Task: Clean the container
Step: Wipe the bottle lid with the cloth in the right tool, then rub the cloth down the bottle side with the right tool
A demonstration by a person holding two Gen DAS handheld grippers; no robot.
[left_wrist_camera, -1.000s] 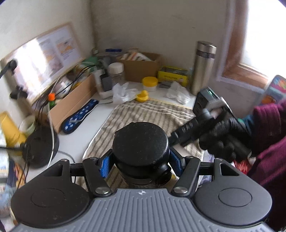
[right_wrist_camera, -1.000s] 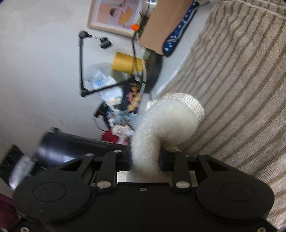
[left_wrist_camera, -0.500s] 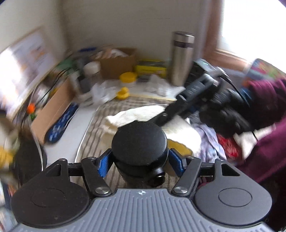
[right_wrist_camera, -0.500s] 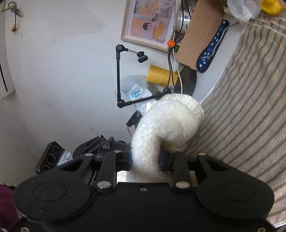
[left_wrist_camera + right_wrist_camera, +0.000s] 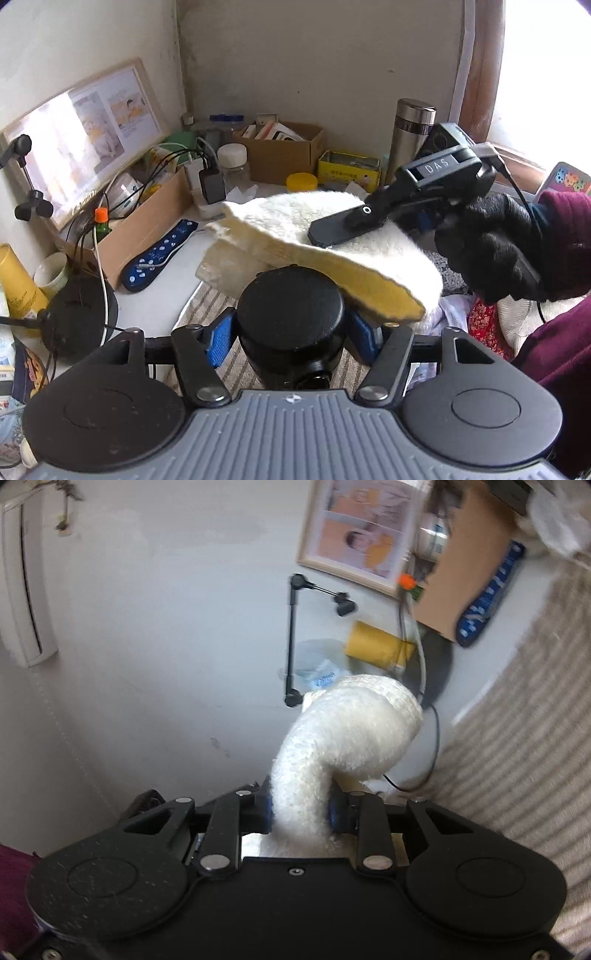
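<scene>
A black round container with a black lid sits between the blue pads of my left gripper, whose jaws are closing tight on its sides. It is held above a striped towel. My right gripper, held by a black-gloved hand, is shut on a fluffy white cloth with a yellow underside. The cloth hangs just behind and above the container's lid. In the right wrist view the cloth curls up out of the right gripper and hides what lies ahead.
The desk's back holds a cardboard box, a steel flask, a yellow tin and a jar. On the left lie a blue spotted case, a black lamp base and cables. A maroon sleeve fills the right.
The right gripper has risen with the cloth and brought it over the towel to just above the container's lid. The left gripper has kept the container in place.
</scene>
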